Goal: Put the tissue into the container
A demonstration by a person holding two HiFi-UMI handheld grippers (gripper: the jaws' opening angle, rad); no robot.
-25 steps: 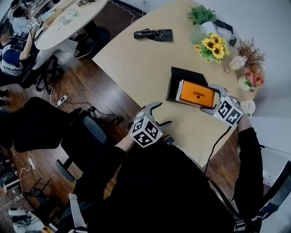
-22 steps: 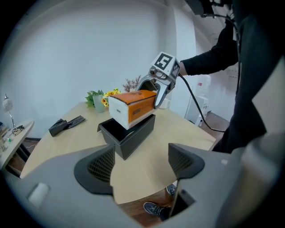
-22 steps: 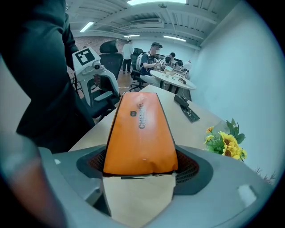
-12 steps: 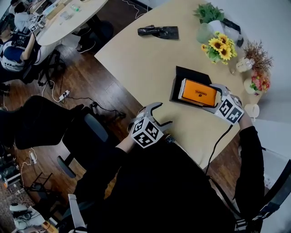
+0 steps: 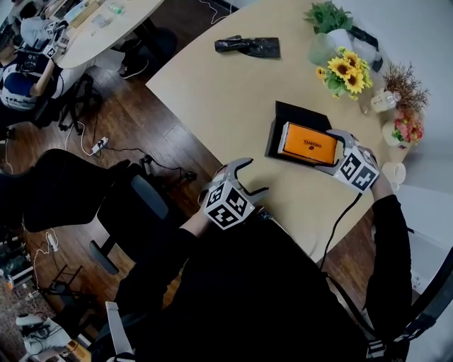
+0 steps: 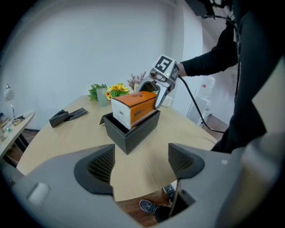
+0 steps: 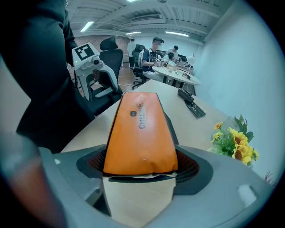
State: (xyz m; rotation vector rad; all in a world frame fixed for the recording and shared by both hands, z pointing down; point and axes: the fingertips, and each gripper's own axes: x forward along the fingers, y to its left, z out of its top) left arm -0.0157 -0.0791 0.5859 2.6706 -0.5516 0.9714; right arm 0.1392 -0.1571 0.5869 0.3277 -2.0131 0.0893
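An orange tissue pack (image 5: 307, 144) sits tilted in the black box container (image 5: 283, 116), its far end down inside and its near end raised over the rim. My right gripper (image 5: 335, 150) is shut on that near end; in the right gripper view the tissue pack (image 7: 141, 133) fills the space between both pads. My left gripper (image 5: 248, 178) stands open with nothing in it at the table's near edge, well to the left of the container. From the left gripper view, the tissue pack (image 6: 133, 108) pokes up out of the container (image 6: 132, 131), with the right gripper (image 6: 156, 92) behind it.
A black pouch (image 5: 248, 47) lies at the far side of the table (image 5: 226, 99). Sunflowers (image 5: 345, 74), a green plant (image 5: 324, 18) and small vases stand along the right edge. An office chair (image 5: 120, 212) stands left of the table. People sit at another table (image 5: 92, 28).
The right gripper has barely moved with the tissue pack since the earlier frames; the scene sits slightly further right and up in the head view. The left gripper stays where it was.
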